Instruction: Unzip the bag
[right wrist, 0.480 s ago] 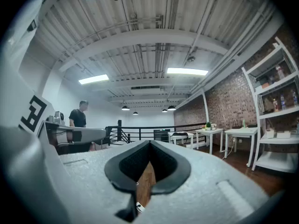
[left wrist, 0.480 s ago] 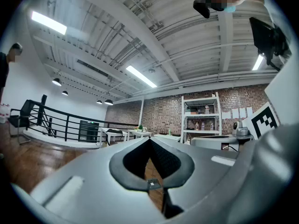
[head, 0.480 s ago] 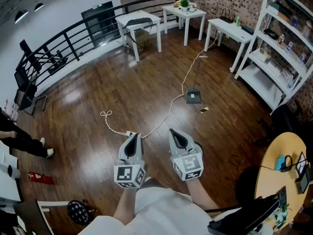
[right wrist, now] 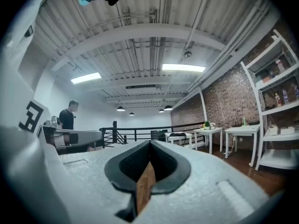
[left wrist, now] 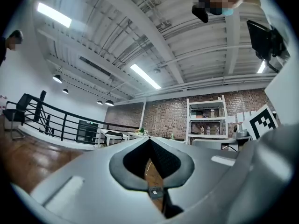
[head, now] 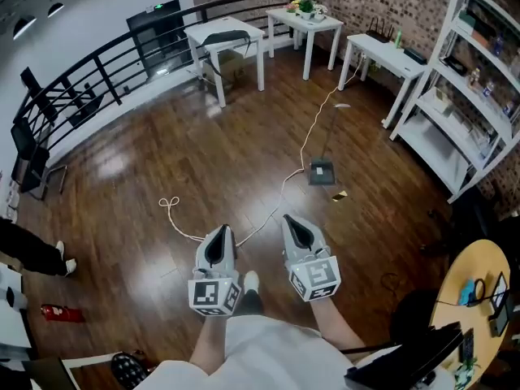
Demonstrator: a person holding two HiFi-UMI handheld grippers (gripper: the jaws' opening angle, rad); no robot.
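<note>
No bag shows plainly in any view; a dark thing lies on a white table point(head: 223, 35) far ahead, too small to name. In the head view my left gripper point(head: 218, 242) and right gripper point(head: 294, 227) are held side by side at waist height above the wooden floor, pointing forward. Both are shut with nothing between the jaws. In the left gripper view the left gripper point(left wrist: 150, 143) has its dark pads meeting at the tip, and the right gripper point(right wrist: 150, 147) looks the same in the right gripper view. My shoe point(head: 250, 283) shows between the grippers.
A white cable point(head: 302, 157) runs across the floor to a small box point(head: 322, 171). White tables point(head: 382, 51) and a white shelf unit point(head: 475, 96) line the far and right walls. A black railing point(head: 97, 71) bounds the left. A round wooden table point(head: 479, 295) stands at right. Another person's legs point(head: 32, 250) are at left.
The head view has shifted slightly, so the floor and furniture sit a little lower and leftward. Both grippers stay shut in about the same place. A shoe now shows between them.
</note>
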